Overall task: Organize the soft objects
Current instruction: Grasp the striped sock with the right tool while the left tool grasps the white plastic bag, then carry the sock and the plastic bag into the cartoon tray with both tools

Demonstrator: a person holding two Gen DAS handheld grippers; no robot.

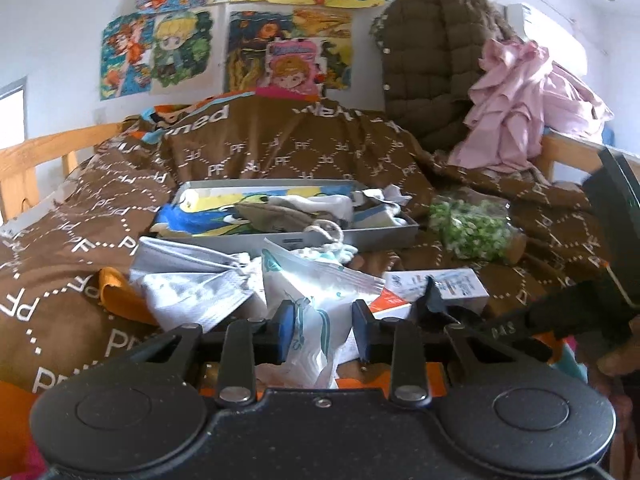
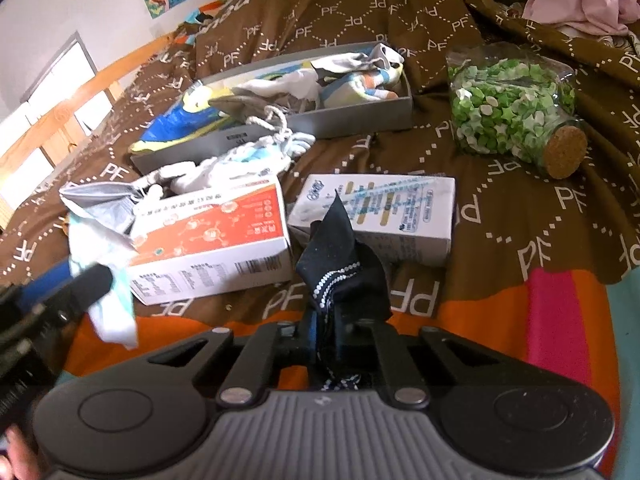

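Observation:
My left gripper (image 1: 325,330) is shut on a white and teal plastic pouch (image 1: 316,296), held just above the bed; it also shows in the right wrist view (image 2: 106,280). My right gripper (image 2: 326,340) is shut on a dark navy sock with white dots (image 2: 340,268), whose tip shows in the left wrist view (image 1: 432,294). A grey shallow box (image 1: 360,236) ahead holds several socks and cloths (image 2: 352,80). A white rope-like soft item (image 2: 256,152) lies at the box's front edge.
An orange and white carton (image 2: 212,240) and a white carton (image 2: 384,212) lie on the brown blanket (image 2: 540,220). A corked jar of green stars (image 2: 508,112) lies to the right. A coat (image 1: 436,64) and pink clothes (image 1: 516,108) pile at the back.

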